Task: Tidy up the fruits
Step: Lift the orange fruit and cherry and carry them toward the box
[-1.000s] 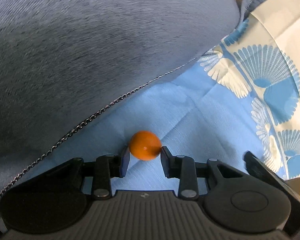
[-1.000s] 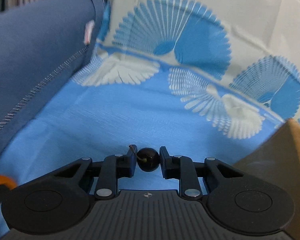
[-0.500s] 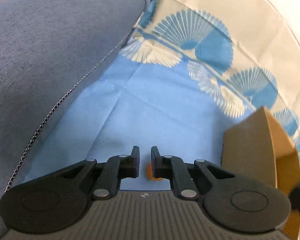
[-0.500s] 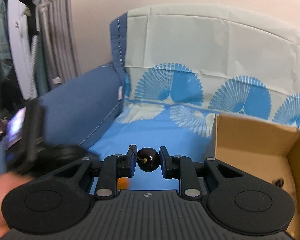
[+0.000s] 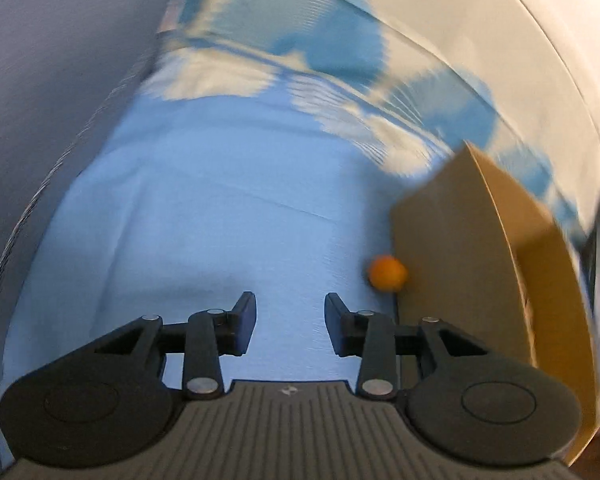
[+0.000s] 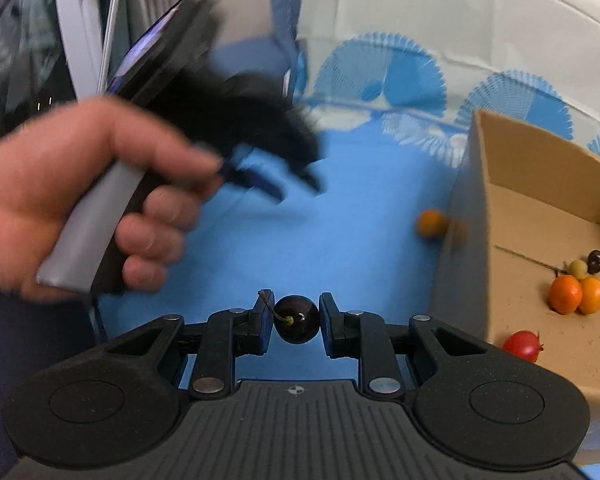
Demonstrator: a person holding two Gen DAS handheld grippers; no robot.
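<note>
From the left wrist, the left gripper (image 5: 288, 322) stands part open with nothing between its black fingers (image 5: 244, 318); its jaws have just been opening. The small round orange fruit (image 5: 387, 273) lies loose on the light blue cloth (image 5: 220, 200), ahead and to the right of the fingertips, touching or just beside the outer wall of the brown cardboard box (image 5: 452, 248).

From the right wrist, the right gripper (image 6: 296, 322) is nearly closed, its pads pressing both sides of a dark, glossy round cherry-like fruit (image 6: 297, 324) with a thin stem. The box sits right of the fingers, already holding several small fruits; the loose orange one rests ahead and right, outside it. A blurred hand (image 6: 80, 200) holds the other gripper to the left.

Judging by size, the orange fruit is light, smooth and quick to roll; a gentle pinch across its widest middle should suit, since squeezing off-centre would likely squirt it away.
</note>
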